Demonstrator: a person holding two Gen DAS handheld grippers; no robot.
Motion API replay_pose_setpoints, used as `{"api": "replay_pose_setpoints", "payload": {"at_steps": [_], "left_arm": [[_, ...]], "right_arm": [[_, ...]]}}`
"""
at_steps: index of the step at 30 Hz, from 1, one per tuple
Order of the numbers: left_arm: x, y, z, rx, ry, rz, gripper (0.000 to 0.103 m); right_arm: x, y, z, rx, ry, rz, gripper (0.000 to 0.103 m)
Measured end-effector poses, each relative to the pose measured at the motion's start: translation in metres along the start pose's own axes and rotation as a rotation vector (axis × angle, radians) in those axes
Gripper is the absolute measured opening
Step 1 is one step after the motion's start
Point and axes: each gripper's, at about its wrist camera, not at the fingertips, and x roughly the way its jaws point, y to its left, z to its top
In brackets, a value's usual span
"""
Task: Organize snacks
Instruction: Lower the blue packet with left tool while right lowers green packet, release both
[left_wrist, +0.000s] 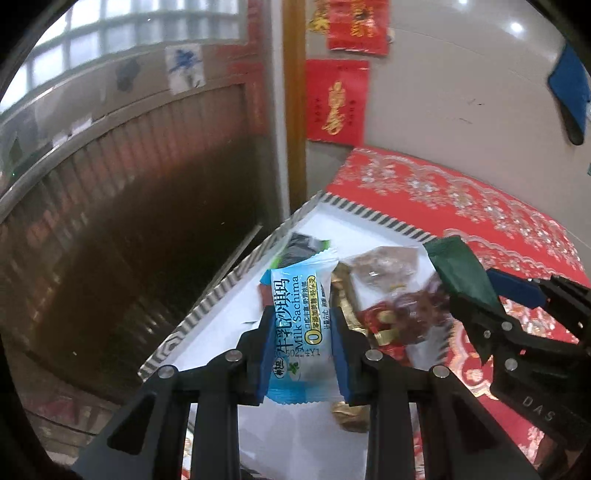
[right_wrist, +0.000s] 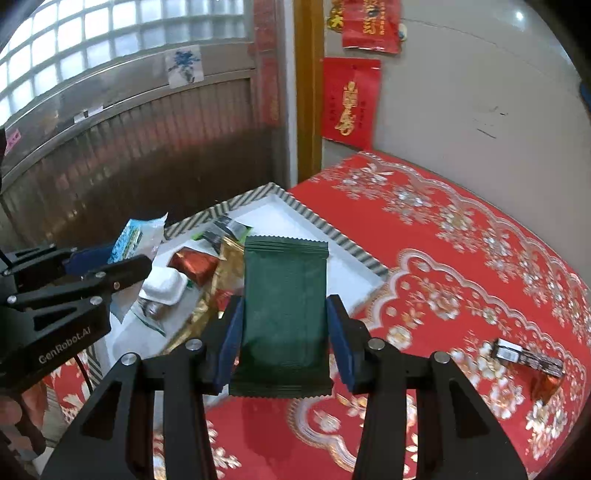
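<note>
Both sets of jaws are clamped on snacks: our right gripper (right_wrist: 284, 338) pinches the dark green packet (right_wrist: 284, 314), our left gripper (left_wrist: 300, 345) the blue Milk Sachima packet (left_wrist: 299, 332), both held above the striped tray (right_wrist: 332, 230) at the far left of the red worktop (right_wrist: 461, 258). The slick wrappers could slide from the pads, we judge, or fall onto the crowded pile and knock pieces over the rim. Only the right view shows a small snack (right_wrist: 526, 358) stranded well to the right.
</note>
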Motion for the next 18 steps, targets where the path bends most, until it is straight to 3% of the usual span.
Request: {"api": "replay_pose_setpoints", "payload": {"at_steps": [18], "left_arm": [[0.039, 0.041, -0.017, -0.056, 0.054, 0.048, 0.028]], "right_arm": [[0.077, 0.058, 0.024, -0.086, 0.108, 0.025, 0.043]]}}
